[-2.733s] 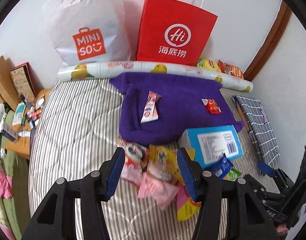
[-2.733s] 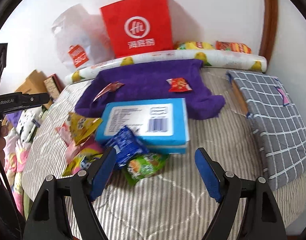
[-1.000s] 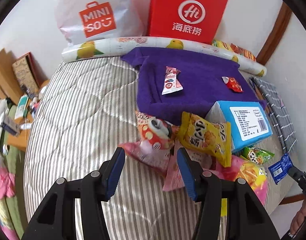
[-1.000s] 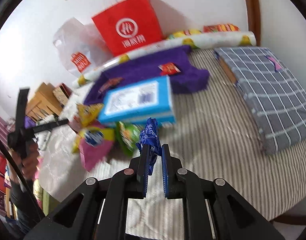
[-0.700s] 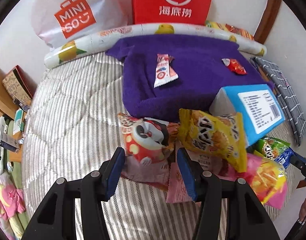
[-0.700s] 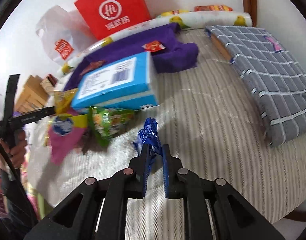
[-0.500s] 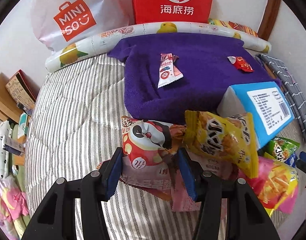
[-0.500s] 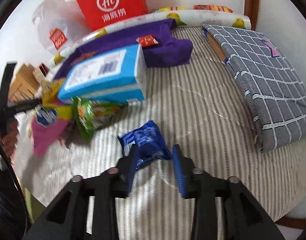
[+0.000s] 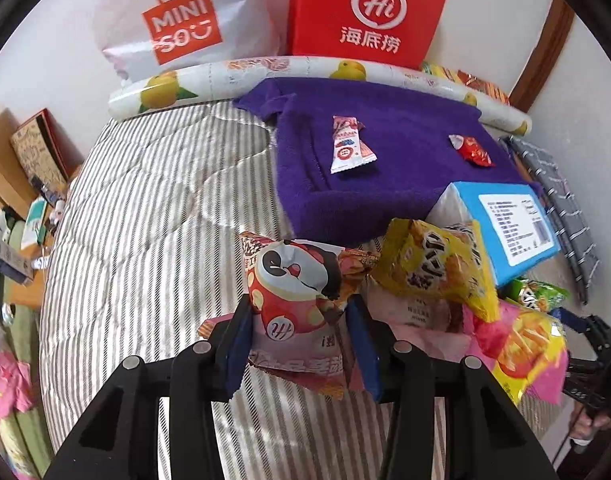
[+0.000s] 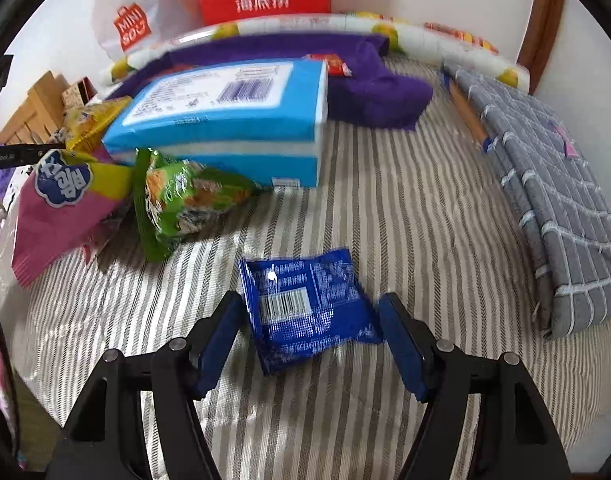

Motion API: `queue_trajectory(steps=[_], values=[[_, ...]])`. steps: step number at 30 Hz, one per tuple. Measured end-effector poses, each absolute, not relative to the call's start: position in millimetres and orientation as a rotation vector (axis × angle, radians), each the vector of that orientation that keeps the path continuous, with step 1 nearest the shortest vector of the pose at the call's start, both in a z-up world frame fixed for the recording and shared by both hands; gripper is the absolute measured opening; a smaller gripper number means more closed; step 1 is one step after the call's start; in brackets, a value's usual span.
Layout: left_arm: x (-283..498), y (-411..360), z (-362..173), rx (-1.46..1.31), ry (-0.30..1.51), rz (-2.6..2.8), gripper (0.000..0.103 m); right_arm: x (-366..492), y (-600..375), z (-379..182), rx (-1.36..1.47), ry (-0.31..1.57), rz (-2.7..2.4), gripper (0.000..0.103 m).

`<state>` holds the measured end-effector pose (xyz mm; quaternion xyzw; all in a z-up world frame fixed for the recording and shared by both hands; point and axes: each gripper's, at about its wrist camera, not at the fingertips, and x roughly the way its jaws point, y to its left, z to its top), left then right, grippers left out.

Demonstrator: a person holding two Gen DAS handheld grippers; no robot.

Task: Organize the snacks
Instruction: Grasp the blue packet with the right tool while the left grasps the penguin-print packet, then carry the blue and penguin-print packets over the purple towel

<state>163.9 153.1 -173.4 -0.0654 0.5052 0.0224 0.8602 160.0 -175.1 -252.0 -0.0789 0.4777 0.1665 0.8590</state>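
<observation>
Both grippers are matte black plastic frames with triangular cut-outs and round silver screws at the joints. The left gripper [image 9: 299, 344] carries two flat dark-blue pads [image 9: 237, 346] on its fingers. The right gripper [image 10: 311, 340] has the same blue pads [image 10: 219, 344], and white "GenRobot.AI" lettering marks a black bar seen beside it.

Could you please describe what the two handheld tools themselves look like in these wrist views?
Both look alike: the left tool and right tool each have a matte black plastic frame with cut-out struts, round silver screw heads, and two flat fingers faced with dark blue pads. No cables, sleeves or markings show on them here.
</observation>
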Motion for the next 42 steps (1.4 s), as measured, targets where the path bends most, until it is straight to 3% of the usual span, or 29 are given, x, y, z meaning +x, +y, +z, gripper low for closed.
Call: queue_trajectory(steps=[2,5,21,31,42], values=[[157,158,-168,-0.158,1.046,0.049,0.043,157,-174,-251,-0.184,0.994,0.366,0.058],[148,160,-160,-0.172,1.030,0.037,0.043,153,-173,-248,-0.187,1.002,0.367,0.055],[132,124,-113,-0.191,0.939,-0.036,0.043,135,-179,-159,-0.078,0.827,0.363,0.055],[172,101,-79,-0.157,0.889,-0.091,0.043,167,-161,-105,-0.042,0.713,0.354,0.055],[239,91,-62,-0.140,0.873,-0.129,0.043,230,-139,-88,-0.009,0.674,0.342,0.055]])
